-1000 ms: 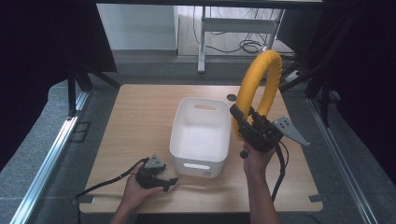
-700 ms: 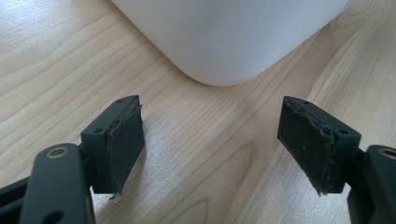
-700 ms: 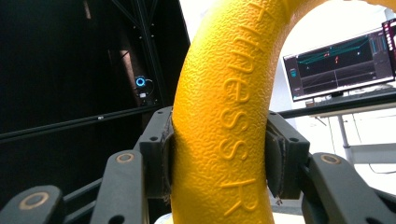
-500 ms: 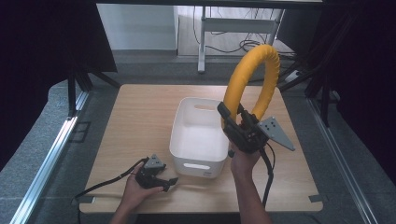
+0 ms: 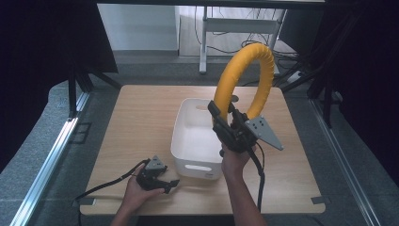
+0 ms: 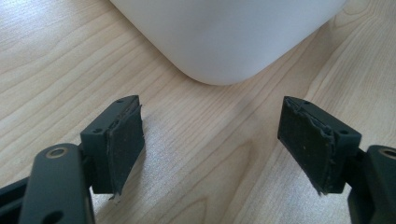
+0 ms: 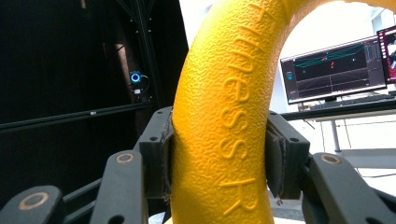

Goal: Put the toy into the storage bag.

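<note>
Carrying the yellow ring (image 5: 244,80) leftward, over the white bin (image 5: 197,136).

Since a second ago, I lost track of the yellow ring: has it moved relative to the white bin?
Yes. The yellow ring, clamped in the right gripper, has shifted left from beside the white bin to above its right rim.
</note>
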`<state>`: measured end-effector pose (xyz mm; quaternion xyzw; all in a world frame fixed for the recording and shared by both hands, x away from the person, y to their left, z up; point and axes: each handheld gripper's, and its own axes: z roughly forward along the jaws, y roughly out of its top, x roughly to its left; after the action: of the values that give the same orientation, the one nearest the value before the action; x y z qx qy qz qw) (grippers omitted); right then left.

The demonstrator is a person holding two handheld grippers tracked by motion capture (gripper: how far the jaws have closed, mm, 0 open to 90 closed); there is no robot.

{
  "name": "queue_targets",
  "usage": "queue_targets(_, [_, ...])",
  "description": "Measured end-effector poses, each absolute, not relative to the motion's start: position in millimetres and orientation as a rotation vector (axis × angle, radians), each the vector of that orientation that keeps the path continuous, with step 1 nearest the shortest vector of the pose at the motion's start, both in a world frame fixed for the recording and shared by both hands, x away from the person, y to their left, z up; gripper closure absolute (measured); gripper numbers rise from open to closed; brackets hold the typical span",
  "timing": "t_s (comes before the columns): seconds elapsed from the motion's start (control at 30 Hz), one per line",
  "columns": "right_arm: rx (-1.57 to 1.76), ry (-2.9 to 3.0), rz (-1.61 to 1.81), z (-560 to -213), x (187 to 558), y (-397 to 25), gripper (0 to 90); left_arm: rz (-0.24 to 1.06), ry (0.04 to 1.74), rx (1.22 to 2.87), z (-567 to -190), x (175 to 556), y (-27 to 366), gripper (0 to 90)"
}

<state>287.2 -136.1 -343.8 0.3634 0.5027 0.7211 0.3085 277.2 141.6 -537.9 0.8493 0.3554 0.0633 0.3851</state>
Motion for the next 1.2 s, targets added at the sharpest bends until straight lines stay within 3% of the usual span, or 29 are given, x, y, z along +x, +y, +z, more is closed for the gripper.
queue_targets(1.2, [0.862, 1.316, 1.922, -348.1, 274.0, -76.8, 50.7, 0.165, 0.894, 2.172, -536.5, 277.3, 143.1, 22.4])
